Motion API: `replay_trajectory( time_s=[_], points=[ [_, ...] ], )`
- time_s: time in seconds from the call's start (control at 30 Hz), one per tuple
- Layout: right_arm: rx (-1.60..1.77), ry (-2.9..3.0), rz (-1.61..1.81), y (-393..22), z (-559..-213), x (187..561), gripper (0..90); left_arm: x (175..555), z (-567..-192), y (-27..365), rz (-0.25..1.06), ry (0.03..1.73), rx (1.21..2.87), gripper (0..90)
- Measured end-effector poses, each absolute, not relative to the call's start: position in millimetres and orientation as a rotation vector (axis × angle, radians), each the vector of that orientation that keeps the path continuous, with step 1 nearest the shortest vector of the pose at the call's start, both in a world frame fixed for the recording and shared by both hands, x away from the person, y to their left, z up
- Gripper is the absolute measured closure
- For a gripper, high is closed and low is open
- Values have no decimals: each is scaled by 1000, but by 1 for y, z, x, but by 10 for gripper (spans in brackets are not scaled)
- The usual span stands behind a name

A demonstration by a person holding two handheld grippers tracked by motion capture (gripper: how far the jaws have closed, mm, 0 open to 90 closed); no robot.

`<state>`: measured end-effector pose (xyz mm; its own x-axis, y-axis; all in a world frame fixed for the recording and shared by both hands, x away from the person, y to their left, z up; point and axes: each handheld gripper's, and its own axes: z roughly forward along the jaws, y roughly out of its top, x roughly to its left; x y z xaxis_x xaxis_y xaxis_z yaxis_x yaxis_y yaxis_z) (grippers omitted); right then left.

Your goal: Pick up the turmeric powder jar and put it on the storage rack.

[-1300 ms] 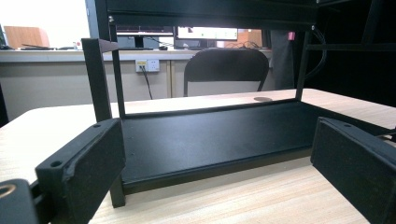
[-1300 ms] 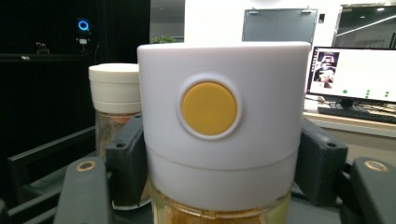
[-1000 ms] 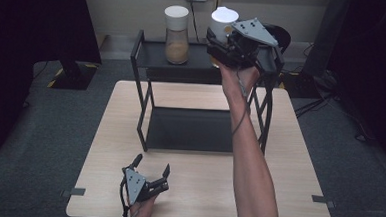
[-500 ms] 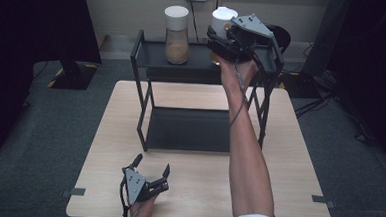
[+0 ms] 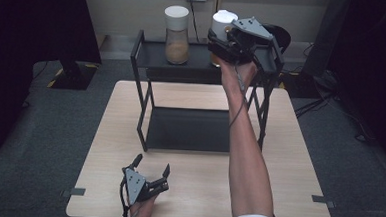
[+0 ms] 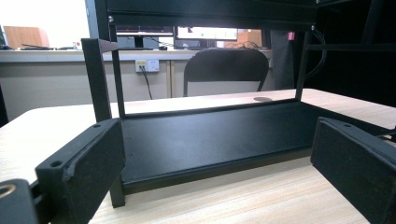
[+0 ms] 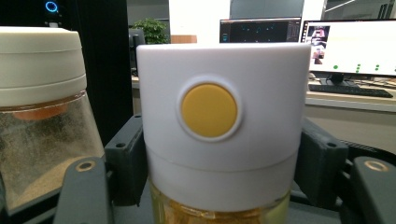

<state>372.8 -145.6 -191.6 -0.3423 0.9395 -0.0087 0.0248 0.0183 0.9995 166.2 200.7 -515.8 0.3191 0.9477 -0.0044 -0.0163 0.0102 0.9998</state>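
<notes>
A jar with a white lid and a yellow button is at the right of the black rack's top shelf. My right gripper is shut on it, with pads pressing both sides just under the lid. I cannot tell whether the jar rests on the shelf. A second jar with a cream lid and sandy contents stands to its left. My left gripper lies open on the table's front edge, facing the rack's lower shelf, with nothing between its jaws.
The black two-tier rack stands at the back half of the wooden table. Its posts frame the lower shelf. A person's right forearm stretches across the table to the top shelf. A dark chair is beyond the table.
The right gripper with the white-lidded jar has shifted only slightly at the top shelf. The left gripper has stayed where it was.
</notes>
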Motion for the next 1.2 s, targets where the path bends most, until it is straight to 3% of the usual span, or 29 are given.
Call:
replay_trajectory(
  time_s=[0.63, 0.77, 1.0, 1.2],
  points=[
    [1033, 1472, 1438, -144, -193, 371, 252, 166, -516, 201, 969, 959, 1326, 25],
    [1028, 1456, 1445, -144, -195, 369, 190, 166, -516, 201, 970, 958, 1327, 25],
    [1014, 1422, 1443, -142, -198, 367, 2, 166, -516, 201, 970, 958, 1327, 25],
    [1004, 1382, 1457, -141, -204, 363, 0, 166, -516, 201, 969, 959, 1326, 25]
  ],
)
